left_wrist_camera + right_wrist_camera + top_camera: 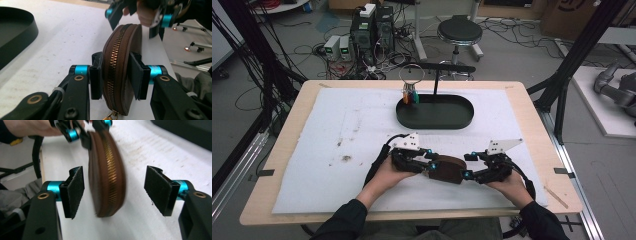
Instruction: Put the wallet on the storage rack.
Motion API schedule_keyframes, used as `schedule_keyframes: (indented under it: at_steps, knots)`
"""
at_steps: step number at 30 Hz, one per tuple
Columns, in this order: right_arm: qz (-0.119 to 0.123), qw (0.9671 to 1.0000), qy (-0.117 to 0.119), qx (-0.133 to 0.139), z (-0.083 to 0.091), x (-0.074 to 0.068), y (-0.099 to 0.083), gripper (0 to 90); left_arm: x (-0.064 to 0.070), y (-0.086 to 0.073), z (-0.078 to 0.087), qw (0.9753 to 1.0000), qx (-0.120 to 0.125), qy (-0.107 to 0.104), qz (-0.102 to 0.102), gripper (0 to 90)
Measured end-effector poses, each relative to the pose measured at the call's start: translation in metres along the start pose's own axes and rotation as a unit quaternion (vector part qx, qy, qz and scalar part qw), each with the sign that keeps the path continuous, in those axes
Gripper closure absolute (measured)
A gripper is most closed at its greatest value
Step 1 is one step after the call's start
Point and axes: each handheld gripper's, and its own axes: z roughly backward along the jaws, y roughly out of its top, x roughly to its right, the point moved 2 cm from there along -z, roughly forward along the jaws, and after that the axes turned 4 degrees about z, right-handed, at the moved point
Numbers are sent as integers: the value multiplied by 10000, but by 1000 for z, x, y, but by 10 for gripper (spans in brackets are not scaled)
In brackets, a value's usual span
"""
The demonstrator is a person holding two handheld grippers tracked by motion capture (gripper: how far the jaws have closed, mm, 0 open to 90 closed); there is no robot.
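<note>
On the wooden table lies a white mat, which gives me a soft, plain work surface. Toward the far edge sits a black oval tray with a thin post, set well apart from my hands, so it stays out of the way. Near the front edge, between the two tools, I hold a brown zipped pouch on its edge, zipper facing up toward the left gripper's camera. My left gripper pinches the pouch, one pad on each flat face, which I judge steadies it for the other tool. My right gripper has its jaws spread wide around the pouch's other end, pads clear of both faces, seemingly lined up to close. A small metal pull hangs at the near end.
</note>
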Motion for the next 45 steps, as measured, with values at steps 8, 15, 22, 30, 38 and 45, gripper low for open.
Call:
schedule_keyframes:
  at_steps: [8,15,22,30,38,45]
  knots:
    - [-64,9993,157,-329,-13,3,-3,354,3,3,4,9997,195,-139,-22,689]
    - [222,9986,433,-230,-14,1,-1,560,5,10,12,9993,317,-179,-115,692]
    - [452,9975,543,-6,-9,0,2,643,7,13,15,9989,395,-226,-120,676]
    - [517,9968,612,28,-6,-5,5,668,6,16,20,9986,483,-192,-16,575]
    - [621,9962,592,152,-2,-6,9,670,2,12,25,9989,376,-276,71,408]
    - [707,9956,590,185,-1,-7,11,669,2,9,18,9988,197,-430,125,402]
